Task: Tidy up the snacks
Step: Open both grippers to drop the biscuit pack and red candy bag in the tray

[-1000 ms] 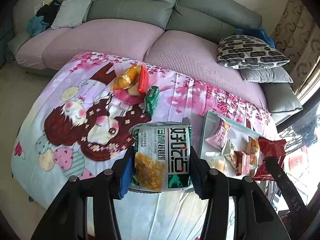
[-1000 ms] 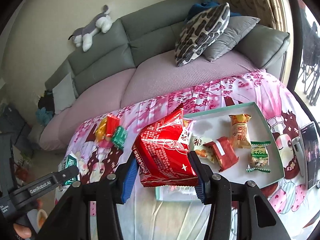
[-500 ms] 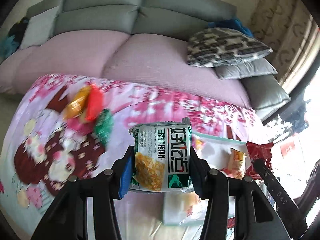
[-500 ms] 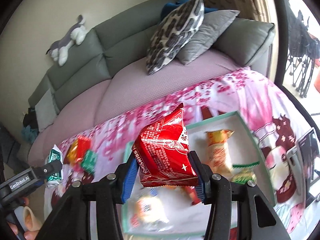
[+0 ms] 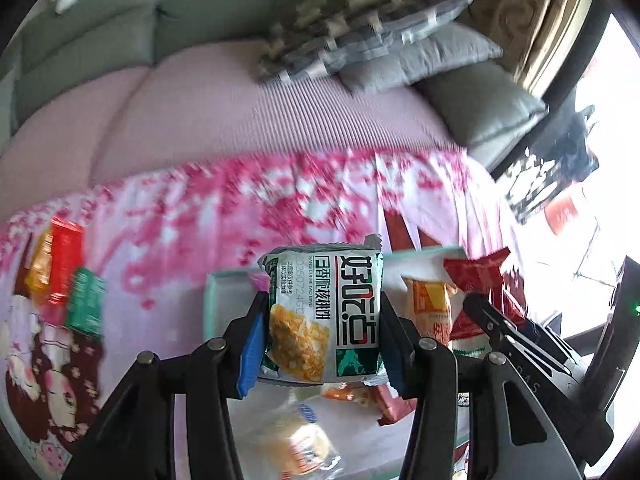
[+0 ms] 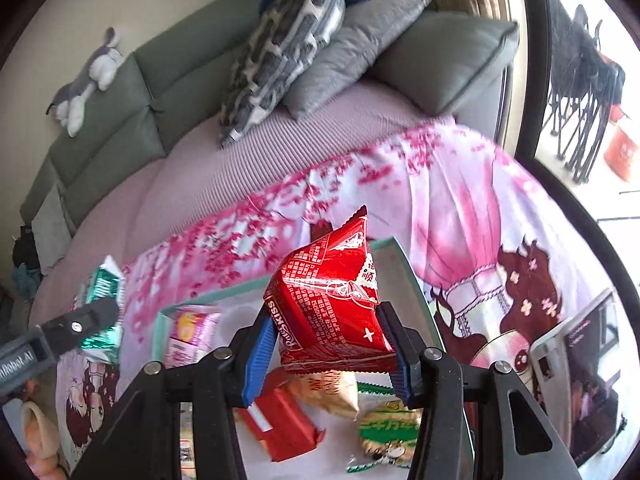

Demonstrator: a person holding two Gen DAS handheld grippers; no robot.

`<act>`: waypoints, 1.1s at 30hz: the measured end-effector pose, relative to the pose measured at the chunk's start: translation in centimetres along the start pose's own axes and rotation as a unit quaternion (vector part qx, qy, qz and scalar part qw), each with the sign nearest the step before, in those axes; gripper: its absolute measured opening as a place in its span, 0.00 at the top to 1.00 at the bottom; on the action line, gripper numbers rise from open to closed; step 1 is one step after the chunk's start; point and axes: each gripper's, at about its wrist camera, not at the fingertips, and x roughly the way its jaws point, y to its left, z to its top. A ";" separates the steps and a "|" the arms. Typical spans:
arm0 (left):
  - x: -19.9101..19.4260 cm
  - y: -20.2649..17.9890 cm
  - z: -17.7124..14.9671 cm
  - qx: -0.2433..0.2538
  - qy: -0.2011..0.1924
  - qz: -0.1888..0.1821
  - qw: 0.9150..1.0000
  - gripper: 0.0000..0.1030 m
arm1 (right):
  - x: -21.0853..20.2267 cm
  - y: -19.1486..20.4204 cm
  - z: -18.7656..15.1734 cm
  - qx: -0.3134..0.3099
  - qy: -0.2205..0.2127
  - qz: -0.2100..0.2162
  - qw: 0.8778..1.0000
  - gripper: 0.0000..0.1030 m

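My left gripper (image 5: 320,344) is shut on a green and white snack packet (image 5: 324,316), held above the pale green tray (image 5: 212,304). A red snack bag (image 6: 332,312) sits clamped in my right gripper (image 6: 328,356), over the same tray (image 6: 404,264). In the tray lie several snacks: an orange packet (image 5: 430,308), a pink packet (image 6: 188,336), a red box (image 6: 280,420) and a green-edged packet (image 6: 384,428). The right gripper with its red bag (image 5: 480,284) shows at the right of the left wrist view. The left gripper and its packet (image 6: 100,304) show at the left of the right wrist view.
Orange, red and green packets (image 5: 60,272) lie on the pink cartoon blanket (image 5: 280,200) left of the tray. Behind it is a sofa (image 6: 180,76) with patterned and grey cushions (image 6: 280,48) and a plush toy (image 6: 84,84). A dark device (image 6: 580,368) lies at the blanket's right.
Both grippers have swung right and come down over the tray, each still gripping its packet. The loose packets on the blanket have slid to the left edge of the left wrist view.
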 end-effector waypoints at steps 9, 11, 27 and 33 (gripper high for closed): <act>5.0 -1.8 -0.7 0.009 0.053 0.000 0.999 0.50 | 2.3 -3.2 -1.0 0.022 0.025 -0.032 0.999 0.49; 5.8 -2.0 -0.9 0.007 0.063 -0.005 0.998 0.50 | 2.5 -3.4 -1.1 0.019 0.028 -0.033 0.999 0.49; 2.5 0.5 -2.3 -0.011 0.035 -0.005 0.999 0.27 | 1.6 -1.5 -2.2 -0.020 0.043 -0.052 0.998 0.25; 0.5 5.8 -3.8 -0.041 0.005 0.065 0.997 0.25 | 0.9 -0.2 -3.1 -0.033 0.030 -0.063 0.997 0.07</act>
